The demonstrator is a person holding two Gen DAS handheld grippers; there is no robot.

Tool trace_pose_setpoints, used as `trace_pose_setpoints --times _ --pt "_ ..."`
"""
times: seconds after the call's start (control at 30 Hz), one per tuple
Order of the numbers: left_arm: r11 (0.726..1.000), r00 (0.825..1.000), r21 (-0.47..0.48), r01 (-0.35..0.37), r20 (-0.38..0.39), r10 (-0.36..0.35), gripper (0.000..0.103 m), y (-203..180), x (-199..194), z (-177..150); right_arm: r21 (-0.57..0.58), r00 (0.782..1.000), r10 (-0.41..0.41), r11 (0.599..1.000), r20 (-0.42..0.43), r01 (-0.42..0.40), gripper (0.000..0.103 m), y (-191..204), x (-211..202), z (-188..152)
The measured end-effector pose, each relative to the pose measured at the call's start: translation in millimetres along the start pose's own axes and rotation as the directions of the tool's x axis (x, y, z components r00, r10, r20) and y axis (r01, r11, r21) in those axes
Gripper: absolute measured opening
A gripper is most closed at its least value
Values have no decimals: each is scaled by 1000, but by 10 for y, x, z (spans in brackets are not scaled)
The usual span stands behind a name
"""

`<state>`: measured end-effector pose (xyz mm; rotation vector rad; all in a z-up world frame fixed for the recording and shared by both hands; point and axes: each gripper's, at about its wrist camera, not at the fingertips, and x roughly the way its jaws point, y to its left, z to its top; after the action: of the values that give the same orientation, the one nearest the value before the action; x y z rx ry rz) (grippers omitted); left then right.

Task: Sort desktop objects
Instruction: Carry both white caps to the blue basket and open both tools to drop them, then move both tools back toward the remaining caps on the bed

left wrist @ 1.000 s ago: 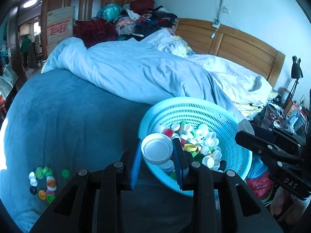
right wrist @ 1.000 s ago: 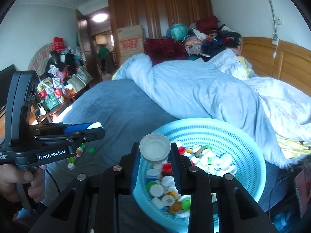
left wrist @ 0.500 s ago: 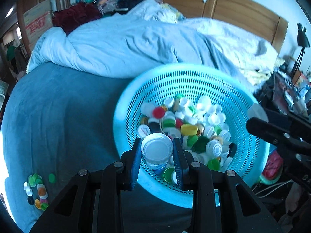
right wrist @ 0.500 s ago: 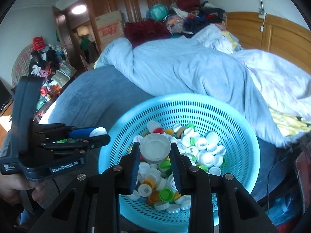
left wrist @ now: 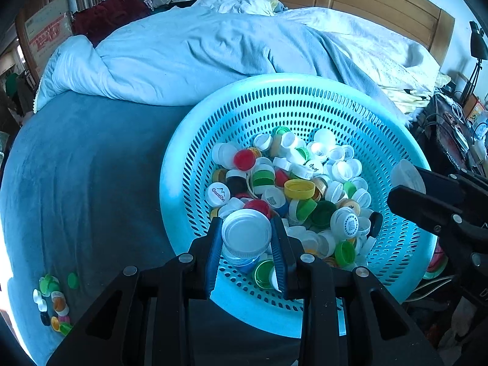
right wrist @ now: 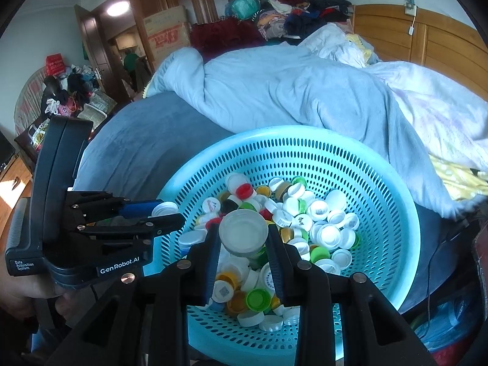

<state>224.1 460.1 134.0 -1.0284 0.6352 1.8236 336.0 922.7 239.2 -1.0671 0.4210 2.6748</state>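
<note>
A turquoise perforated basket (left wrist: 305, 78) (right wrist: 274, 131) on the bed holds several bottle caps (left wrist: 299, 189) (right wrist: 317, 228) in white, green, red and yellow. My left gripper (left wrist: 246, 229) hangs over the basket's near left side, shut on a wide white cap (left wrist: 246, 234). In the right wrist view the left gripper (right wrist: 166, 213) comes in from the left with that white cap (right wrist: 164, 209) at its tip. My right gripper (right wrist: 243, 238) is over the basket's middle, shut on a similar white cap (right wrist: 243, 232). It shows at the right edge of the left wrist view (left wrist: 408, 189).
A small heap of loose caps (left wrist: 53, 302) lies on the dark blue blanket (left wrist: 76, 183) to the left. A rumpled light blue duvet (left wrist: 198, 52) lies behind the basket. A hand (right wrist: 21, 292) grips the left tool. Cluttered furniture (left wrist: 457, 134) stands right of the bed.
Both grippers came down and tipped over the basket, each keeping its white cap. The basket now fills the middle of both views.
</note>
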Motion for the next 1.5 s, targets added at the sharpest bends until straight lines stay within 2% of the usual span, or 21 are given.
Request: trace_pose_setpoints --times 0.63,0.7,0.73,0.77,0.8,0.93,1.0,1.07,1.17,1.23,1.3,1.37,1.5 --pt "1000 1000 -2 13 -6 -13 26 -3 67 -5 -8 1000 -4 1000 -12 4 33 42 84 1" --pt "1000 1000 -2 26 -1 -26 29 1 65 -3 -6 1000 -21 1000 -2 21 40 34 70 11" --pt "1000 1000 -6 29 -2 -29 39 5 67 -3 -3 1000 -25 1000 4 25 55 27 60 17" --pt "1000 1000 -7 29 0 -29 45 10 67 -6 -1 999 -33 999 13 33 65 27 42 23" --pt "1000 1000 -7 29 8 -29 53 10 53 -11 -1 999 -38 999 20 38 66 30 22 30" --pt "999 998 -20 47 29 -47 55 49 -28 -35 -1 998 -42 999 38 42 66 58 -63 48" --pt "999 996 -21 45 72 -43 55 122 -146 -82 -4 999 -23 1000 49 23 67 104 -116 33" --pt "999 991 -30 17 131 -13 55 309 -304 -228 -19 998 -5 1000 58 7 72 187 -168 -11" --pt "993 988 -108 -42 145 57 55 816 -353 -568 -59 998 21 998 56 -18 74 372 -203 -140" --pt "979 987 -171 -109 95 126 55 1221 -259 -839 -71 998 49 996 39 -47 74 501 -174 -223" --pt "960 985 -240 -143 63 162 55 1623 -192 -1117 -87 996 78 993 31 -75 74 650 -172 -272" --pt "936 984 -317 -153 36 174 55 2015 -122 -1414 -117 995 96 989 28 -92 74 808 -179 -294" --pt "884 983 -434 -175 -28 181 55 2545 -28 -1882 -169 994 111 980 11 -108 77 1064 -135 -303"
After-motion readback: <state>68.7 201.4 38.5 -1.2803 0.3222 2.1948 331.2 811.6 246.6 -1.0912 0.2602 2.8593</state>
